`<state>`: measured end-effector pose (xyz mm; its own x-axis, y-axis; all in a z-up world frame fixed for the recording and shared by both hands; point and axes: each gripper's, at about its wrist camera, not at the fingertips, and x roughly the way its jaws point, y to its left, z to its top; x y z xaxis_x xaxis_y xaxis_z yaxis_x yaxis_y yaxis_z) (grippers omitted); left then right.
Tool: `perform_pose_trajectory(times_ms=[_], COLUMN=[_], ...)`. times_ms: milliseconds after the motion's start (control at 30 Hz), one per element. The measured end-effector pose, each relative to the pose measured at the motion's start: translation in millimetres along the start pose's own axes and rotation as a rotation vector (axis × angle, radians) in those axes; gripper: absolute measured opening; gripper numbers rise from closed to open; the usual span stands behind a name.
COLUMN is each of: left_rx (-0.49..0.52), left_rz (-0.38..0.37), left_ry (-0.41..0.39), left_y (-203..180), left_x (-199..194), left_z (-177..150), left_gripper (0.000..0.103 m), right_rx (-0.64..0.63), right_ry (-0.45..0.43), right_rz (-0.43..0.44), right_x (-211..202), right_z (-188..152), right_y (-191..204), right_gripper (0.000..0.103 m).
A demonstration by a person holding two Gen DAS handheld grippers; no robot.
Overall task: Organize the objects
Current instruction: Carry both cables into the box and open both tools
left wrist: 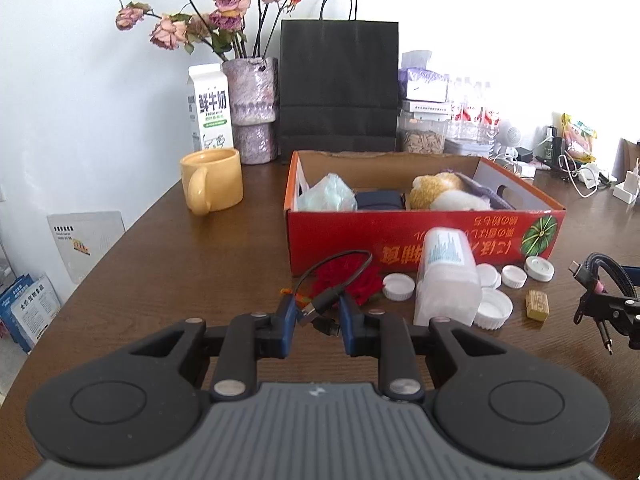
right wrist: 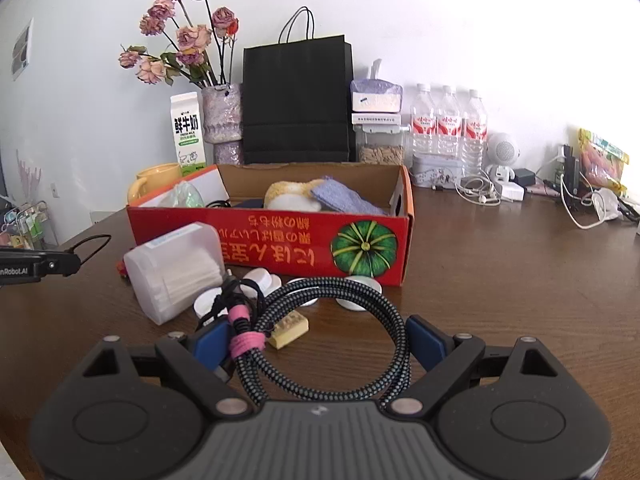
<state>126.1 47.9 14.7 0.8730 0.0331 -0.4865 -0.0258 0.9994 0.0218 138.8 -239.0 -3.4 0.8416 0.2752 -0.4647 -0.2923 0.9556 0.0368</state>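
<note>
My left gripper (left wrist: pixel 318 312) is shut on a short black USB cable (left wrist: pixel 324 300), whose loop arches up above the pads. It hangs over a red fabric flower (left wrist: pixel 360 284) lying on the brown table (left wrist: pixel 180 280). My right gripper (right wrist: pixel 318 336) stands wide with its pads pressed on a coiled braided cable (right wrist: pixel 332 292) that is bound with a pink tie (right wrist: pixel 246 340). That braided cable (left wrist: pixel 604 268) also shows at the right edge of the left wrist view, off the table. Behind both stands a red cardboard box (left wrist: pixel 400 236), open on top, with a plush toy (left wrist: pixel 436 190), a pouch and a plastic bag inside.
A clear plastic container (left wrist: pixel 448 276) lies on its side before the box, among several white caps (left wrist: pixel 398 286) and a small yellow block (left wrist: pixel 537 306). A yellow mug (left wrist: pixel 212 180), a milk carton, a vase of dried roses and a black paper bag (left wrist: pixel 340 88) stand behind. Chargers and bottles crowd the far right.
</note>
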Motion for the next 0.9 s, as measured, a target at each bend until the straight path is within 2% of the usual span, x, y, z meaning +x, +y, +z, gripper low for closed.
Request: perform_pose_trajectory(times_ms=[433,900], left_rx=[0.028,0.028], left_rz=[-0.056,-0.106], left_ry=[-0.106,-0.168], left_y=[-23.7,-47.6], left_x=[2.3,41.3], left_z=[42.3,93.6], left_gripper=[0.023,0.023], right_rx=[-0.076,-0.136], right_ry=[-0.08,-0.127], right_rz=[0.017,0.022], right_x=[15.8,65.1], right_z=[48.1,103.2], right_y=[16.2,32.4], right_gripper=[0.091,0.091])
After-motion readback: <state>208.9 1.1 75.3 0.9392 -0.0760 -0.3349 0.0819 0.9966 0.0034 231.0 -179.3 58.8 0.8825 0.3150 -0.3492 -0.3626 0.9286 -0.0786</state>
